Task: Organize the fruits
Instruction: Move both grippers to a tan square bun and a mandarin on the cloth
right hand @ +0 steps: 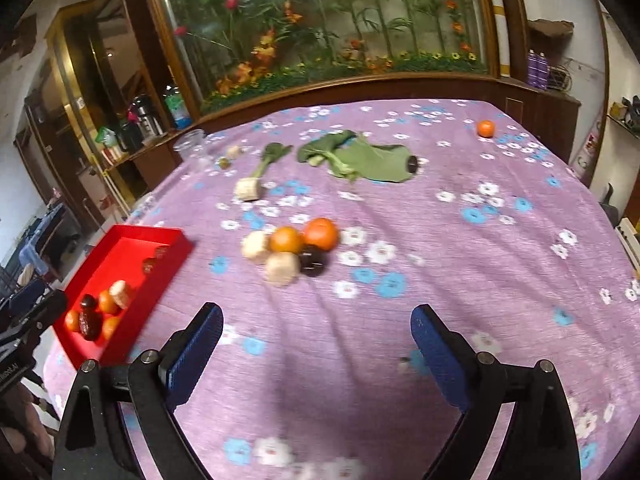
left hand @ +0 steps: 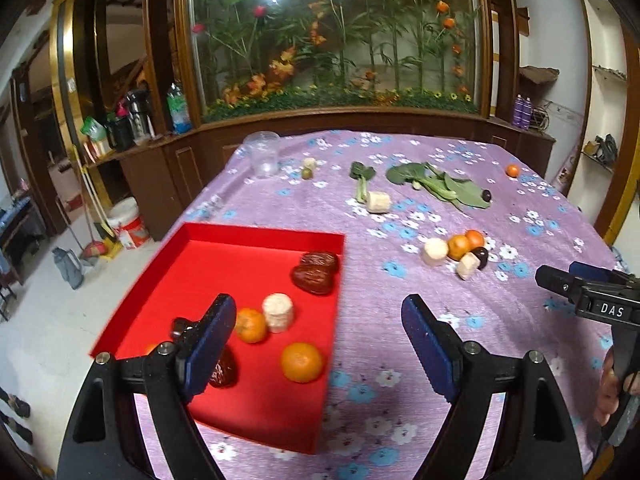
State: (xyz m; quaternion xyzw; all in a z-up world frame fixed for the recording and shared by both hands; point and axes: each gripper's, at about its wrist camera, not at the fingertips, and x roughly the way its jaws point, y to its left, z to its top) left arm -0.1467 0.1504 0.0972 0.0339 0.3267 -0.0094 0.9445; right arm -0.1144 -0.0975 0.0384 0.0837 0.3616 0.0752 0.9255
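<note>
Left wrist: our left gripper [left hand: 320, 340] is wide and empty over the red tray [left hand: 256, 236], fruit already inside.

Right wrist: right gripper [right hand: 316, 336] gaping, empty; we should line up squarely on the fruit cluster [right hand: 292, 248] before closing.

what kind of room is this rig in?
Probably a home dining or living room: a table under a purple floral cloth, a glassed wooden alcove of artificial flowers, and a side counter with thermos flasks and bottles.

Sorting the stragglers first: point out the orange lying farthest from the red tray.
The lone orange near the table's far right corner, well beyond the leafy greens; the others sit in the tray or the middle cluster.
</note>
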